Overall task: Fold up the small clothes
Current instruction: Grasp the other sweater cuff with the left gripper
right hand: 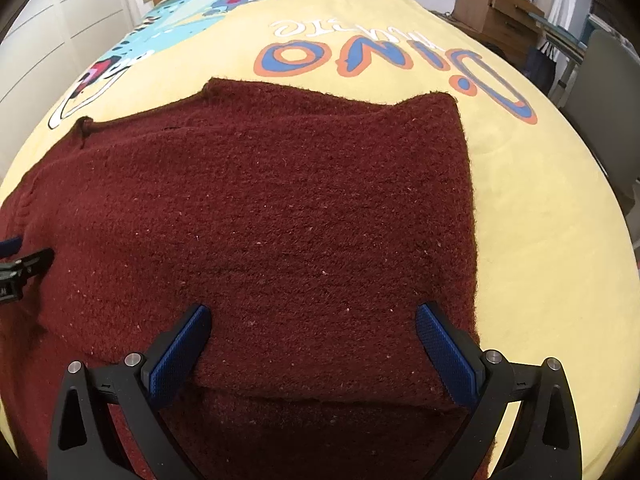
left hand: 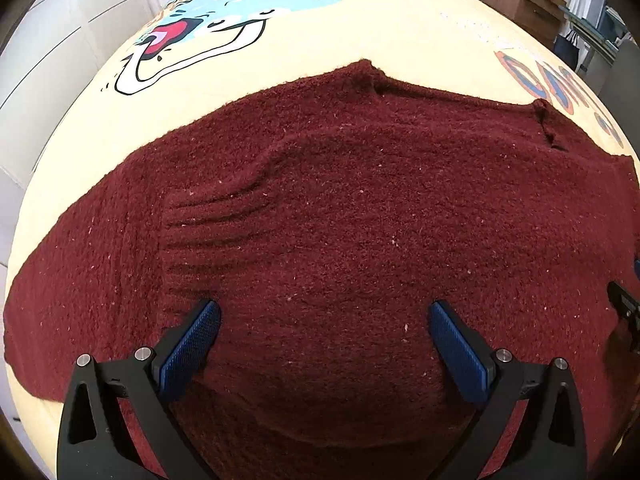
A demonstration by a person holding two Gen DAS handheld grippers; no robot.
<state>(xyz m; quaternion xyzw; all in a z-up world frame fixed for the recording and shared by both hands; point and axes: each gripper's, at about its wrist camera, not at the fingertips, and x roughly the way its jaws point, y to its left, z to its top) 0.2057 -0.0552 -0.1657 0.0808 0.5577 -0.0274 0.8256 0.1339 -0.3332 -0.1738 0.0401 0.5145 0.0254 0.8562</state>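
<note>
A dark red knitted sweater (left hand: 340,208) lies flat on a yellow bed cover. In the left wrist view one sleeve stretches out to the left and ripples mark the armpit. My left gripper (left hand: 325,322) hovers open over the sweater's body, nothing between its blue pads. In the right wrist view the sweater (right hand: 260,208) has its right side folded over the body, with a straight edge on the right. My right gripper (right hand: 313,326) is open above that folded layer. The left gripper's tip (right hand: 24,264) shows at the left edge.
The yellow bed cover (right hand: 540,240) carries a cartoon dinosaur print and coloured letters (right hand: 360,56). White cabinet doors (left hand: 48,40) stand to the left of the bed. Cardboard boxes and shelves (right hand: 500,4) sit at the back right, beyond the bed's edge.
</note>
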